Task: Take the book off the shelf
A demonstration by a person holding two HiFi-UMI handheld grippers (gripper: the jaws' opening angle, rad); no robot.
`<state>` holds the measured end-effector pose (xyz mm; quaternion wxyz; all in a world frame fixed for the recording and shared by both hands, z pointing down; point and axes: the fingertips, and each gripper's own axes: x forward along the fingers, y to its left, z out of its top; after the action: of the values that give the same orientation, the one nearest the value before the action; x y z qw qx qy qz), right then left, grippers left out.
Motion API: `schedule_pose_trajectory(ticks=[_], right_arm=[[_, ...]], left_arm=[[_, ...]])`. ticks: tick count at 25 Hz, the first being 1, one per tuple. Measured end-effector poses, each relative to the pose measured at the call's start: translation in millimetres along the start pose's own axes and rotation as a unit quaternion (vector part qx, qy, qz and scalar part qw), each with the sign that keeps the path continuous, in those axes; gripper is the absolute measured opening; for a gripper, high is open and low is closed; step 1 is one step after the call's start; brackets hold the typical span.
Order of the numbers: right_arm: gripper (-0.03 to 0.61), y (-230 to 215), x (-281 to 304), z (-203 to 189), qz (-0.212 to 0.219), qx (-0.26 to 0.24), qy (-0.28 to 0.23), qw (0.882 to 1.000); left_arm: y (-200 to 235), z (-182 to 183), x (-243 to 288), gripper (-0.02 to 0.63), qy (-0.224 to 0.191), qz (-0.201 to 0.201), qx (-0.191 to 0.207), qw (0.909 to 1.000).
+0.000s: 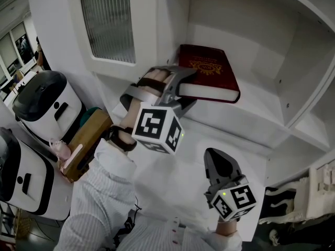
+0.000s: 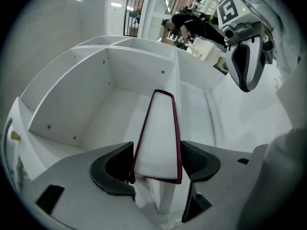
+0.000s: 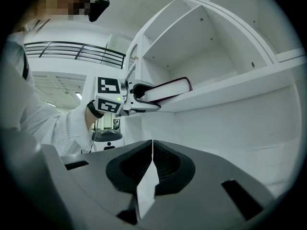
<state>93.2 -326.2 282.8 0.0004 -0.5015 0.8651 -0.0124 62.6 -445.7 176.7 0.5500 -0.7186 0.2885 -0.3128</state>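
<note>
Book (image 1: 209,72) on shelf (image 1: 254,114), clamped between left gripper (image 1: 181,89) jaws, right gripper (image 1: 214,158) closed empty.

Left gripper (image 1: 182,94): reaches forward, rolled so one jaw stands above the other; the pads are closed on the near edge of the book (image 1: 209,72), one on each cover.
Left hand (image 1: 152,85): wrapped round the grip just behind the jaws.
Left forearm: behind the marker cube (image 1: 157,129), in a striped sleeve (image 1: 99,182).
Right gripper (image 1: 212,156): below and right of the left gripper, well apart from it; jaws together, nothing between them.
</note>
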Motion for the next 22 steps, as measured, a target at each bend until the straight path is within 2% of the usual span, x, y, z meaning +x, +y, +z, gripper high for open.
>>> schedule_pose_trajectory(ticks=[9,22], right_arm=[[0.015,-3,-7,2,-0.005,-0.002,-0.005,1.0],[0.015,5,-14,7,0.004,-0.008,-0.01,1.0]], left_arm=[[-1,1,-4,0.301,0.013,0.01,0.009,0.9998],[0,9,-34,0.271,0.002,0.02,-0.026,0.9995]])
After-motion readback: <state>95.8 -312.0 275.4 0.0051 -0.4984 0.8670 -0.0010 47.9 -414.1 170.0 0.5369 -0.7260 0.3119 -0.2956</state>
